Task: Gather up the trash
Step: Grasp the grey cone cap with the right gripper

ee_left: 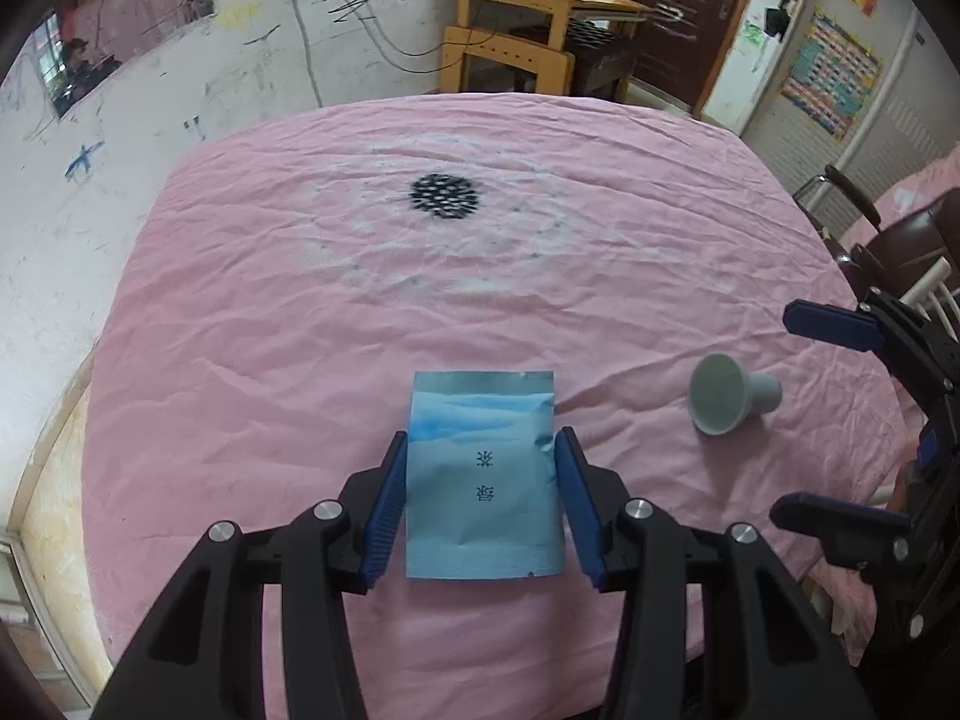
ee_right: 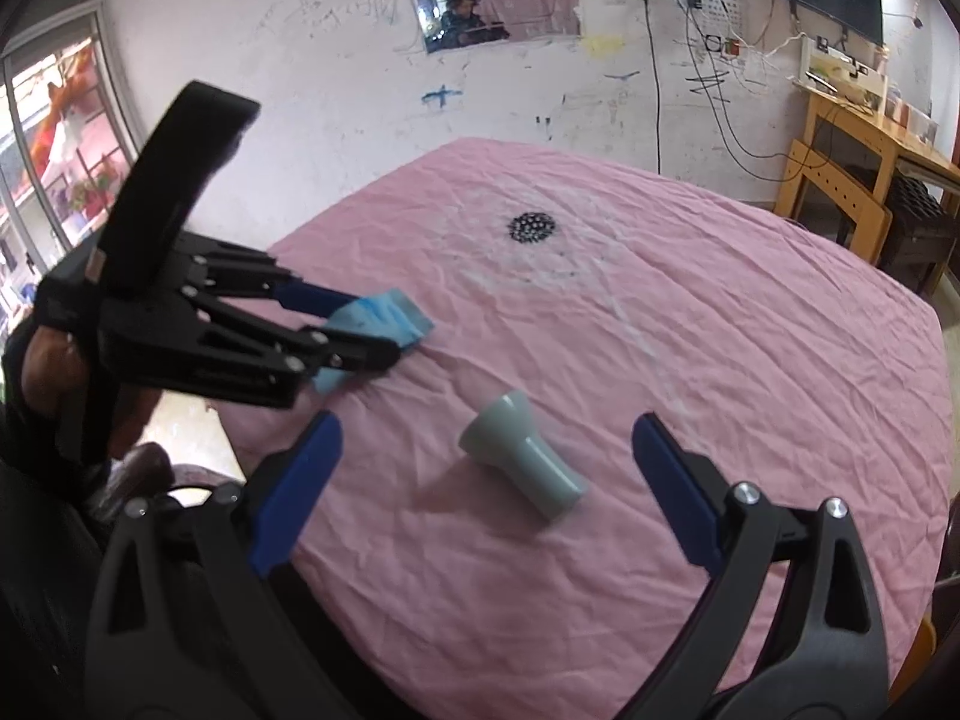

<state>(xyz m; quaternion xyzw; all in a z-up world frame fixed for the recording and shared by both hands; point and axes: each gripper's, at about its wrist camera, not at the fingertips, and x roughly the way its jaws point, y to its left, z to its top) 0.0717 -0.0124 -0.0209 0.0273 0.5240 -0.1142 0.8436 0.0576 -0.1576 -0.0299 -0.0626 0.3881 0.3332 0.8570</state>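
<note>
Left wrist view: left tool [ee_left: 483, 462] straddles a blue packet [ee_left: 483, 480] lying flat on the pink cloth [ee_left: 270, 312] over the bench. Blue pads sit at the packet's two side edges, touching or nearly so; packet looks a bit crumpled at its right edge, so the tool seems to be clamping it, not lifted. Grey cup [ee_left: 729, 394] lies on its side at 3 o'clock from the packet, mouth facing the camera, apart from it. Right tool [ee_left: 840, 420] enters from the right edge, fingers spread wide, near the cup but not touching. Black dotted patch [ee_left: 444, 196] on the cloth at 12 o'clock, well apart.

Right wrist view: right tool [ee_right: 486, 462] released, fingers wide, cup [ee_right: 521, 453] lying between them, no contact, mouth toward 10 o'clock. Left tool [ee_right: 366, 324] at 10 o'clock, fingers closed onto the packet [ee_right: 384, 321], which is bunched between them and resting on the cloth [ee_right: 720, 360]. Patch [ee_right: 531, 227] at 12 o'clock.
</note>
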